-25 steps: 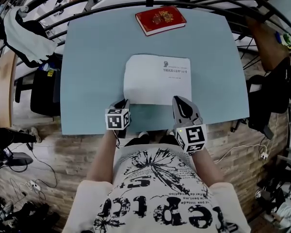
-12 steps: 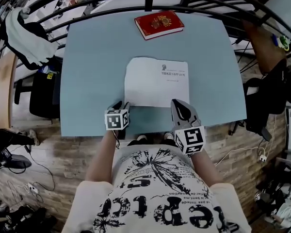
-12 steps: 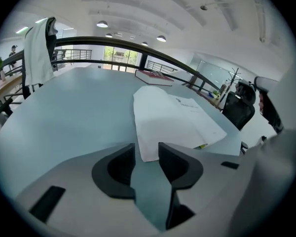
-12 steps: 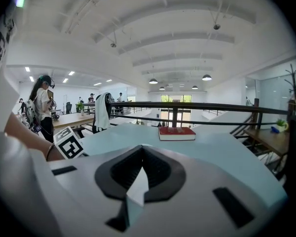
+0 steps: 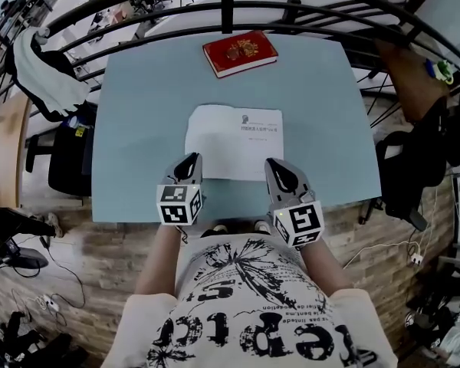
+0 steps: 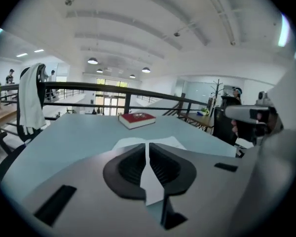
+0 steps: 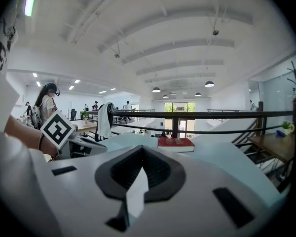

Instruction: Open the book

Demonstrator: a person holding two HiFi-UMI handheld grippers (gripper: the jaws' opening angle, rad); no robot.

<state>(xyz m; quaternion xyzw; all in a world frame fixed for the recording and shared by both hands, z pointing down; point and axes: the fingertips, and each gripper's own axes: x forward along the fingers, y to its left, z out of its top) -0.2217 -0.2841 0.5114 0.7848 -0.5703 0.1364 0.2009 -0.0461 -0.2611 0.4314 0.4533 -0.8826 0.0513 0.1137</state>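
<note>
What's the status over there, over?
Left gripper jaws just closed, nothing between; right gripper shut, empty. Red book closed at far edge, untouched. White paper lies before both grippers.

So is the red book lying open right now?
No, the red book lies closed, cover up, at the far edge of the table.

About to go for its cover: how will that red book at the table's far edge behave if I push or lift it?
The red book looks like a thick hardback, so probably stiff and fairly heavy. Lying flat, it should slide on the smooth table rather than tip. Glossy-looking cover: maybe slippery.
</note>
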